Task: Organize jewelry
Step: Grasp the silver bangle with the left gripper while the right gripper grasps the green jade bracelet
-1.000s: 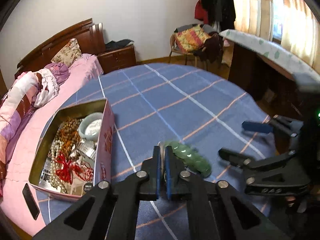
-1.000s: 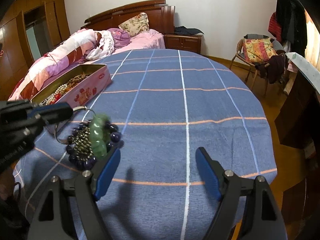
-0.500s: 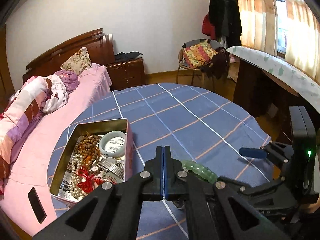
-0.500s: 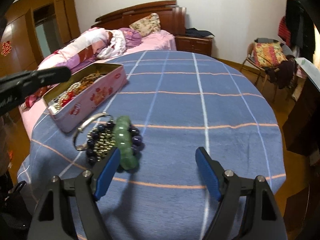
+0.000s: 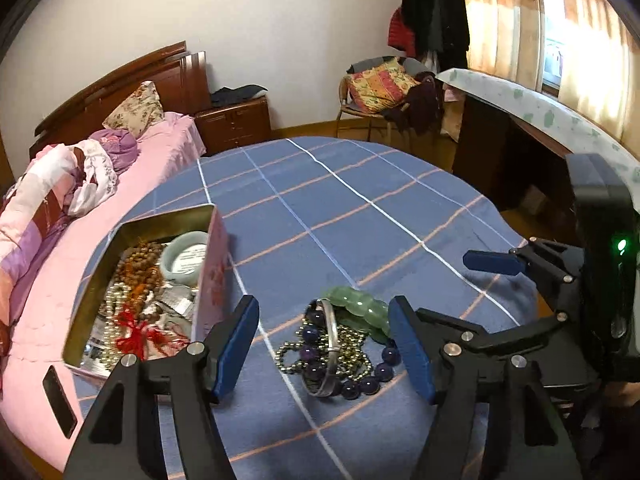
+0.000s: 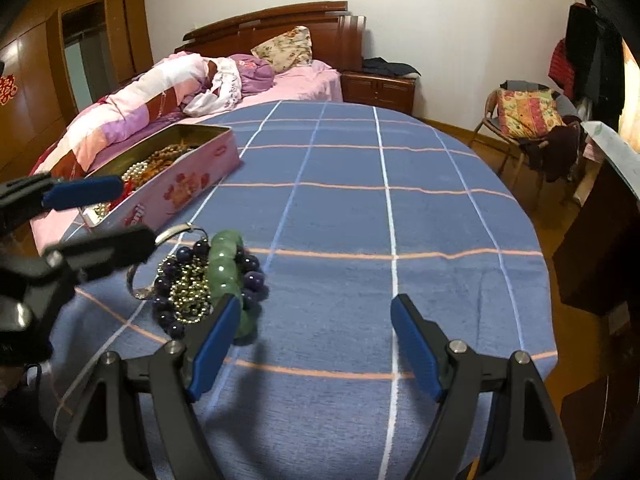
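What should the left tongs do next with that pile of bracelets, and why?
Probably lower the left tongs onto the silver bangle and close on it. The tongs are open and empty, right over the pile, and the bangle lies on top of the purple bead bracelet and gold chain. The pink tin sits open just to the left, so the carry looks short.

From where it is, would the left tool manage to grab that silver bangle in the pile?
Probably yes. The left tool is open, its jaws either side of the pile, and the silver bangle lies on top of the purple beads with nothing covering it.
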Demonstrator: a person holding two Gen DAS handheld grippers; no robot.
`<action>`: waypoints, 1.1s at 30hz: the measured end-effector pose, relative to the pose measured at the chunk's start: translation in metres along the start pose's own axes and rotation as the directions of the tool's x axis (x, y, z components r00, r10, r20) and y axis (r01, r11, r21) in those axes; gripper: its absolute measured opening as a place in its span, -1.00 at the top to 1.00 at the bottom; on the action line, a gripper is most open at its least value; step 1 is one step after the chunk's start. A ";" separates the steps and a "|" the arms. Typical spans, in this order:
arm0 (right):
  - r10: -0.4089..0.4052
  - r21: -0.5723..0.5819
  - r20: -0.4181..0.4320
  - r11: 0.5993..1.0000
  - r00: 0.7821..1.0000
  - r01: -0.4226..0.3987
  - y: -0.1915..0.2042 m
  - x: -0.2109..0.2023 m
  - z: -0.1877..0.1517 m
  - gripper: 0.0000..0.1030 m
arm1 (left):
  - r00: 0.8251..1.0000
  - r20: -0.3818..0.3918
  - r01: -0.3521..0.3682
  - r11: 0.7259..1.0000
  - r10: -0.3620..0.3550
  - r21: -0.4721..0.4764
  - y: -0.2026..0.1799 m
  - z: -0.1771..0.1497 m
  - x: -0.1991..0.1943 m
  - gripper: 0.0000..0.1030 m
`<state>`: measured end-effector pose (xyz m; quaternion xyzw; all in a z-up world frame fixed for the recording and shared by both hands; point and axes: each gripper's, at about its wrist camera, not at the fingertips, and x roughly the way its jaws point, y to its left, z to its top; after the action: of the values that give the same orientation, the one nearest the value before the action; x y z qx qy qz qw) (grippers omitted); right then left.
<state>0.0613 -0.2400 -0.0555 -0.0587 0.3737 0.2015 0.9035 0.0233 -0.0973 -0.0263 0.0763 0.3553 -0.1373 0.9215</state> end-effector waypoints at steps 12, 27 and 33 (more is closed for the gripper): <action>0.000 -0.002 0.007 1.000 1.000 0.000 0.003 0.000 0.000 -0.55 | 0.999 -0.012 -0.045 0.999 0.045 0.003 0.006 -0.004 0.004 0.87; 0.065 -0.057 -0.002 0.996 0.998 -0.065 0.025 0.006 0.006 -0.47 | 0.993 0.086 -0.083 0.996 0.085 -0.021 0.024 0.014 -0.034 0.87; 0.098 -0.094 -0.057 0.990 0.993 -0.104 0.034 0.024 0.007 0.49 | 0.995 0.060 -0.076 0.995 0.080 -0.060 0.034 0.011 -0.028 0.87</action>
<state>0.0670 -0.1996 -0.0656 -0.0885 0.3895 0.2632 0.8782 0.0209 -0.0619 0.0016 0.0593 0.3270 -0.0933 0.9385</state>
